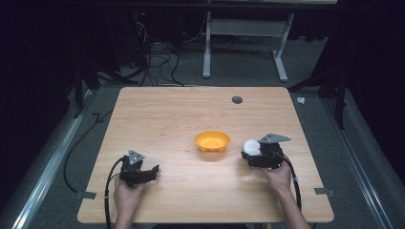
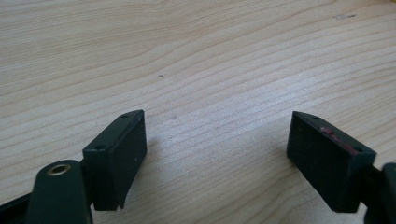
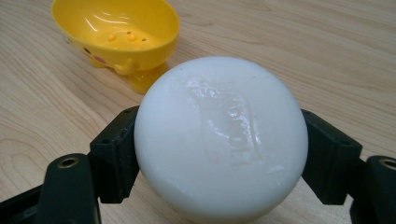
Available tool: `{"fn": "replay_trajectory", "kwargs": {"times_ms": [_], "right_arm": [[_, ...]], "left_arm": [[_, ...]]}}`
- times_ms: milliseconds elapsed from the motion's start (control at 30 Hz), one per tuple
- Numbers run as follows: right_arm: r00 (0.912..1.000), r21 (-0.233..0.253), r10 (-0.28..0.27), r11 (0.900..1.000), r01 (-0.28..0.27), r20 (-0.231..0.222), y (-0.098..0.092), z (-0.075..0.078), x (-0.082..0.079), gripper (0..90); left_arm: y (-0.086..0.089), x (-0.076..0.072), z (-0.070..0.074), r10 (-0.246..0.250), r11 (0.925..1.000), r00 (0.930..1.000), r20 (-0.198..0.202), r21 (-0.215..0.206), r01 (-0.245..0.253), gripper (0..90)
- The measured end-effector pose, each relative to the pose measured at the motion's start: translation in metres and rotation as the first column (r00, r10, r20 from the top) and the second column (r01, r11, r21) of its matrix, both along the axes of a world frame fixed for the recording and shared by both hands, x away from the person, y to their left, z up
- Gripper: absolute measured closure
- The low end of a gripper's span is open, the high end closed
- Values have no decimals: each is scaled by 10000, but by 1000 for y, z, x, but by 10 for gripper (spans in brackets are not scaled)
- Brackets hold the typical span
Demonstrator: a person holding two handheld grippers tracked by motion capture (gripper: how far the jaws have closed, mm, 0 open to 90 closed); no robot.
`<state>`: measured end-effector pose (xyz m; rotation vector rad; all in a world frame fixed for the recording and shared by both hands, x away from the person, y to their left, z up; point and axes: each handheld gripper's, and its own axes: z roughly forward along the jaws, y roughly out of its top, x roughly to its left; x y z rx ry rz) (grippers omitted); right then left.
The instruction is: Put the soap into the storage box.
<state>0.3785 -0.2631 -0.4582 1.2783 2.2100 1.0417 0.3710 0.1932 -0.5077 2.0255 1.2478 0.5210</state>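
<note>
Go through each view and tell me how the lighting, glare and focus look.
High view: the table is lit while the room around it is dark; the picture is soft. Left gripper view: a pale sheen lies on the wood between the left gripper jaws, which are slightly blurred. Right gripper view: wet-looking highlights sit on the white ball held in the right gripper; the yellow bowl behind shines glossy.

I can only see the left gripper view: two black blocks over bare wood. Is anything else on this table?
Observer: Yes, a yellow bowl stands near the middle of the table.
Operator: Is anything in it?
Observer: No, the right gripper view shows the bowl empty.
Operator: What is the other hand doing?
Observer: Its hand-held gripper, the right gripper, is shut on a white ball, just right of the bowl.
</note>
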Motion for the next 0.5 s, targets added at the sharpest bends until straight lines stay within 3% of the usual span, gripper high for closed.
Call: {"fn": "replay_trajectory", "kwargs": {"times_ms": [500], "right_arm": [[9992,399,349,9986,-356,201,5,16,4,252]], "left_arm": [[0,0,0,3,10000,10000,1,-2,-3,207]]}}
